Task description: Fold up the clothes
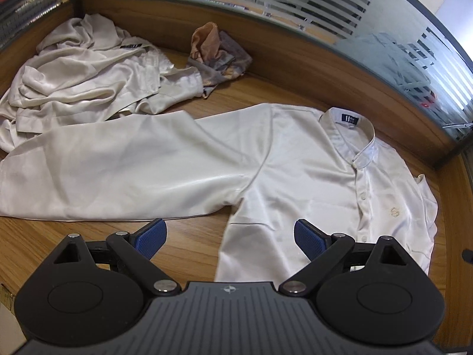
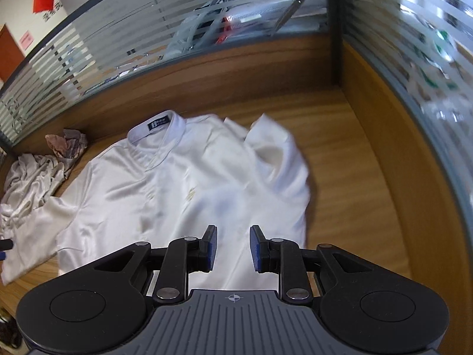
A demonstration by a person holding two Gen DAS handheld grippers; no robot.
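Satin shirt (image 1: 295, 177) ahead of both hand-held grippers: light, limp, slippery. Left hand-held gripper (image 1: 230, 236) wide open, right hand-held gripper (image 2: 233, 247) part open, both empty. Pinch seams, cuff, hem.

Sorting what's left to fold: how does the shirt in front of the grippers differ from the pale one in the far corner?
The front shirt lies spread flat, buttoned, collar up; the corner shirt sits crumpled in a heap. The front one's sleeve stretches out smooth; the corner one's is bunched. Both are pale, satiny, with dark neck labels.
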